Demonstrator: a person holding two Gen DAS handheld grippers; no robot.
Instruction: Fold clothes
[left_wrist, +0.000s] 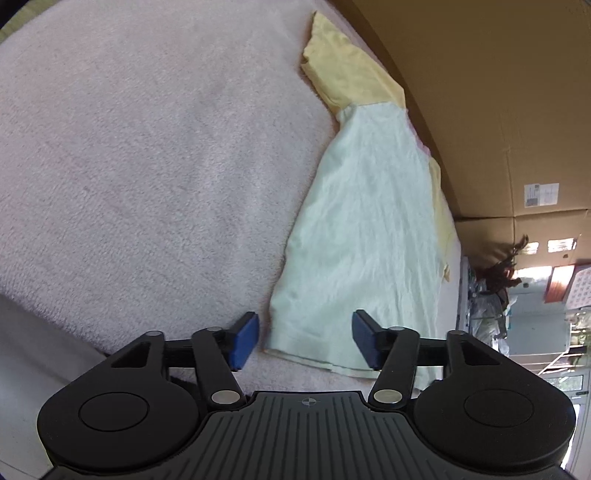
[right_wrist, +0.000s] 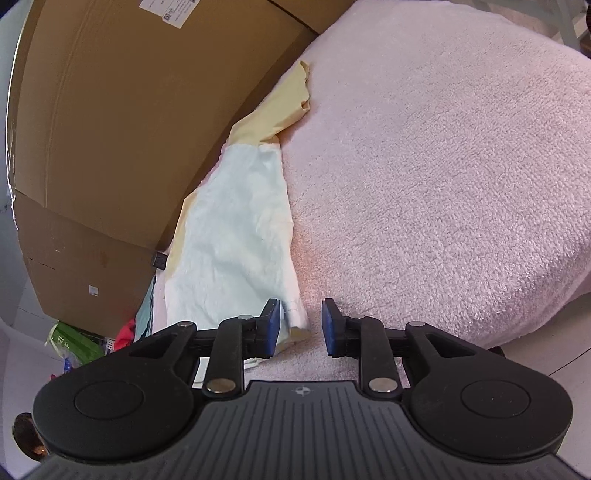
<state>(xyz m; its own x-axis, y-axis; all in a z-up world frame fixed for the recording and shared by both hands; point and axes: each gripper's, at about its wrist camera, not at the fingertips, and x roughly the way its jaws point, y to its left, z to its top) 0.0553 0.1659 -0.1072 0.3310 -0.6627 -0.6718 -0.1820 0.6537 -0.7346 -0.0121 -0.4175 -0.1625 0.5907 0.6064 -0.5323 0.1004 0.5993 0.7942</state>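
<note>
Left gripper (left_wrist: 306, 339) stood wide open and empty over the near hem of one pale green-and-yellow garment (left_wrist: 362, 229); right gripper (right_wrist: 300, 326) was part open, holding nothing, at the hem's corner. Garment lay on the pink blanket (left_wrist: 147, 147), against two cardboard boxes (right_wrist: 110, 129). Only the right view showed floor clutter (right_wrist: 74, 343).

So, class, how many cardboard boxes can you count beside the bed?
2: a large box along the bed's edge by the garment, and a second box next to it, nearer the floor. Others may be hidden.
</note>
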